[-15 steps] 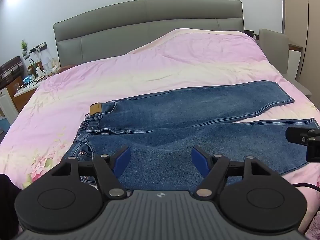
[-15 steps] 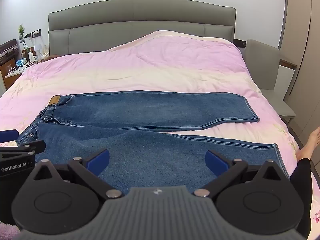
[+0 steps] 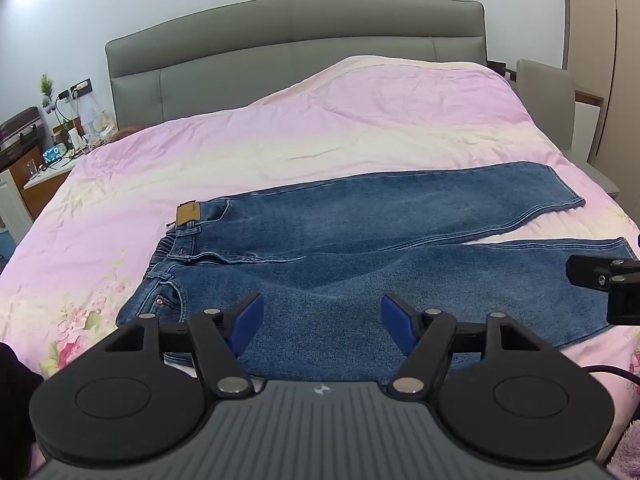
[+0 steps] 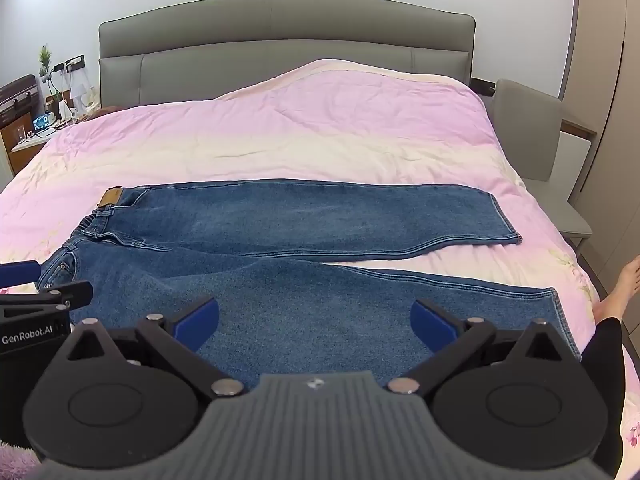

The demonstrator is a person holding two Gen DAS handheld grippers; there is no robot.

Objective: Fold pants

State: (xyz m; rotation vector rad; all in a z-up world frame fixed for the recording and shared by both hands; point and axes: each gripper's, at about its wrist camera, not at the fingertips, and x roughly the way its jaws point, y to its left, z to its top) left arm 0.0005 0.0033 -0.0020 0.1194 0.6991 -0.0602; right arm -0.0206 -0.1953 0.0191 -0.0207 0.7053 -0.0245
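Note:
Blue jeans (image 3: 360,248) lie flat on the pink bedspread (image 3: 320,128), waistband with a tan patch at the left, both legs spread apart toward the right. They also show in the right wrist view (image 4: 304,240). My left gripper (image 3: 322,320) is open and empty, held above the near leg close to the waist end. My right gripper (image 4: 316,324) is open wide and empty, held above the near leg's middle. Each gripper shows at the edge of the other's view.
A grey padded headboard (image 3: 296,52) stands at the far end. A nightstand (image 3: 44,168) with small items is at the left. A grey chair (image 4: 536,136) and wardrobe stand at the right. A person's bare foot (image 4: 624,284) is beside the bed's right edge.
Both grippers have shifted very slightly; the jeans lie as before.

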